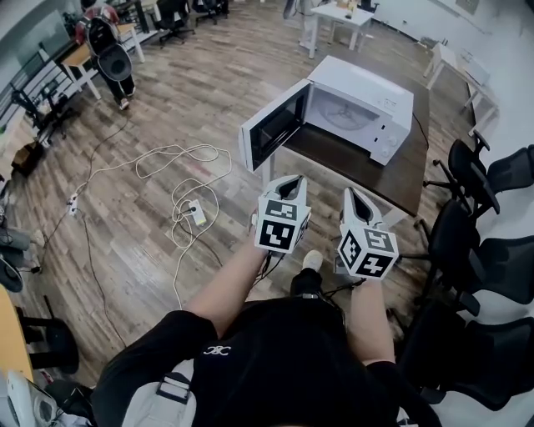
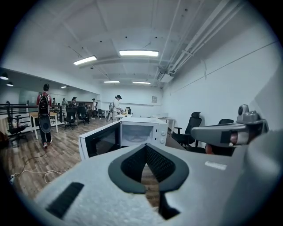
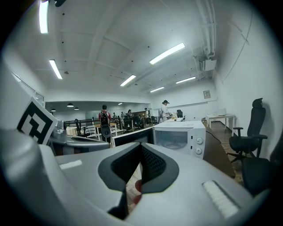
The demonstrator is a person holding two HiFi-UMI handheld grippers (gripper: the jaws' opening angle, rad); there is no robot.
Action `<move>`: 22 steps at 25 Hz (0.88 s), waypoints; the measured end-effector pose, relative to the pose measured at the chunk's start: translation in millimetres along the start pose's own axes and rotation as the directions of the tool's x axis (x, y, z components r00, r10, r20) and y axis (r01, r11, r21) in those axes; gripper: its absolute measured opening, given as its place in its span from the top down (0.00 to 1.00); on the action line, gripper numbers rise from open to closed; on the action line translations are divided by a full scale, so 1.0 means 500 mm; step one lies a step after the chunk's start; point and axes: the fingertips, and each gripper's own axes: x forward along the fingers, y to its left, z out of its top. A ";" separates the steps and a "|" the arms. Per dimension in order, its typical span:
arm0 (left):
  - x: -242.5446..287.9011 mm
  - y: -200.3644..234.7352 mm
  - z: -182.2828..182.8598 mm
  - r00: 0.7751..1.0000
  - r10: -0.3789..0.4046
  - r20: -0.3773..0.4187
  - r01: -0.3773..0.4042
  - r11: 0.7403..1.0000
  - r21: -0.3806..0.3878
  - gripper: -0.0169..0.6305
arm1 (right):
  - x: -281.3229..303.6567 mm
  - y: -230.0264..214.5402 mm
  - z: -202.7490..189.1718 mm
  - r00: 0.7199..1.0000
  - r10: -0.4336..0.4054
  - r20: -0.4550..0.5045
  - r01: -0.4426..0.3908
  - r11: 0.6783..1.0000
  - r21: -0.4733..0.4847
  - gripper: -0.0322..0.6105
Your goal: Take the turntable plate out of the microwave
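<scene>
A white microwave (image 1: 360, 107) stands on a dark table (image 1: 380, 177), and its door (image 1: 271, 133) hangs open toward the left. Inside the cavity a pale turntable plate (image 2: 135, 138) shows faintly. Both grippers are held side by side in the air, short of the table's near edge, pointing at the microwave. My left gripper (image 1: 289, 182) is shut with nothing in it, its pads meeting at the tips (image 2: 146, 150). My right gripper (image 1: 352, 197) is likewise shut and empty (image 3: 141, 148). The microwave (image 3: 179, 137) sits straight ahead in the right gripper view.
White cables and a power strip (image 1: 197, 213) lie on the wooden floor to the left. Black office chairs (image 1: 480, 179) crowd the right side by the table. A person with a backpack (image 1: 108, 50) stands far off at the left. A white table (image 1: 338, 17) is behind the microwave.
</scene>
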 end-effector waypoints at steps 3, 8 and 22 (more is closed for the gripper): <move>0.039 0.012 0.014 1.000 0.003 -0.003 -0.003 1.000 0.003 0.96 | 0.040 -0.019 0.012 1.000 0.005 0.001 -0.005 1.000 -0.002 0.94; 0.113 0.034 0.036 1.000 0.020 0.003 -0.020 1.000 0.003 0.96 | 0.111 -0.068 0.026 1.000 0.008 0.000 -0.008 1.000 0.012 0.94; 0.417 0.070 0.089 0.998 0.034 -0.055 -0.035 0.999 -0.015 0.96 | 0.372 -0.261 0.044 0.997 0.040 -0.069 -0.037 0.998 0.041 0.94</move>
